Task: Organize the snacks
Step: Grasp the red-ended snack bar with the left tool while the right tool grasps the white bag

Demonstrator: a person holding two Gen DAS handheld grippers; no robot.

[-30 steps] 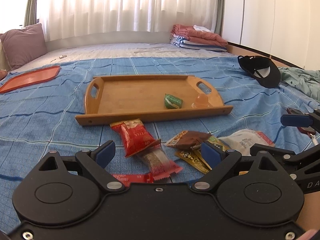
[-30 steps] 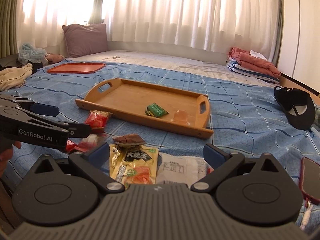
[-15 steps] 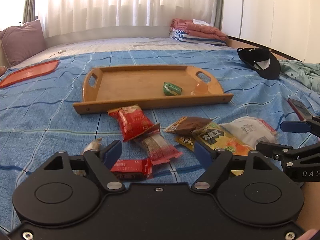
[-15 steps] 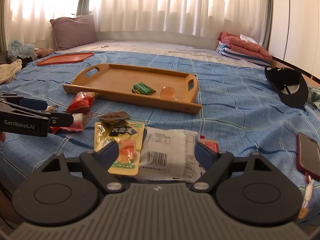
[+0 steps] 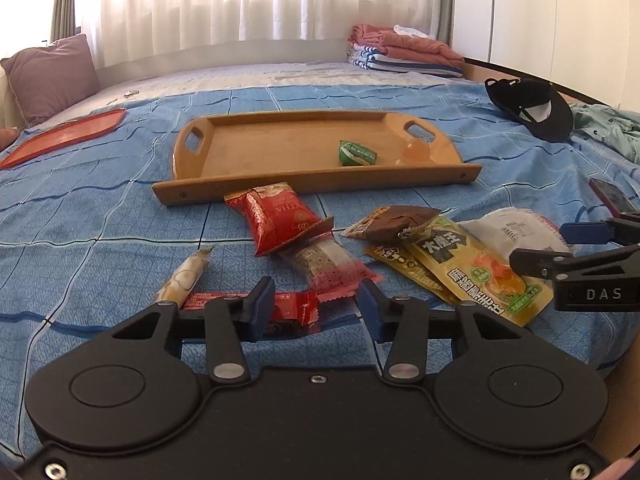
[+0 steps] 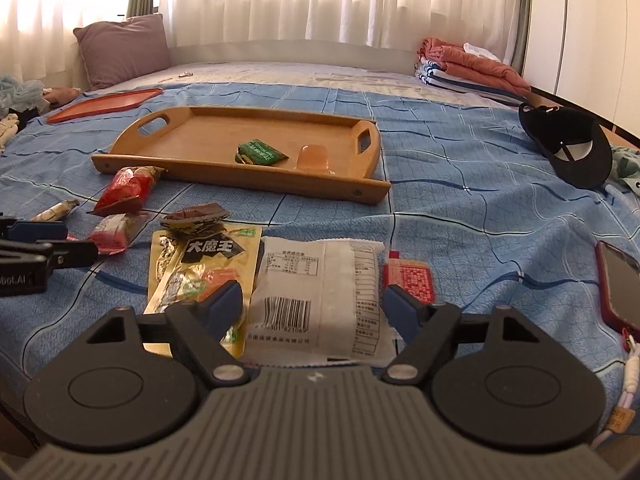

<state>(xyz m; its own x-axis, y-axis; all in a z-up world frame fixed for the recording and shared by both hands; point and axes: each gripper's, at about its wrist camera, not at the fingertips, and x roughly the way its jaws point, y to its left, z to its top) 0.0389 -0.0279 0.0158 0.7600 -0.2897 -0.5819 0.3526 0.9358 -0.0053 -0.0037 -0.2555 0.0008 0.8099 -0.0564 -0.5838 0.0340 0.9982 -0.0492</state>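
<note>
A wooden tray (image 5: pixel 280 152) (image 6: pixel 192 144) lies on the blue bedspread and holds a green packet (image 5: pixel 357 153) (image 6: pixel 262 152) and a clear jelly cup (image 5: pixel 416 149) (image 6: pixel 313 158). Loose snacks lie in front of it: a red pouch (image 5: pixel 276 216), a red-ended bar (image 5: pixel 332 266), a flat red packet (image 5: pixel 288 308), a cream stick (image 5: pixel 186 276), a brown packet (image 5: pixel 400 220), a yellow packet (image 6: pixel 204 268) and a white packet (image 6: pixel 320 296). My left gripper (image 5: pixel 316 312) is open over the flat red packet. My right gripper (image 6: pixel 316 310) is open over the white packet.
An orange tray lid (image 5: pixel 64 136) lies far left. A black cap (image 6: pixel 568 148) and a phone (image 6: pixel 620 284) lie on the right. Folded clothes (image 5: pixel 404 54) and a pillow (image 6: pixel 124 50) sit at the back. A red card (image 6: pixel 412 280) lies beside the white packet.
Both grippers have pulled back and lowered toward the near snacks. The left gripper's jaws have narrowed somewhat. More of the near snacks has come into view.
</note>
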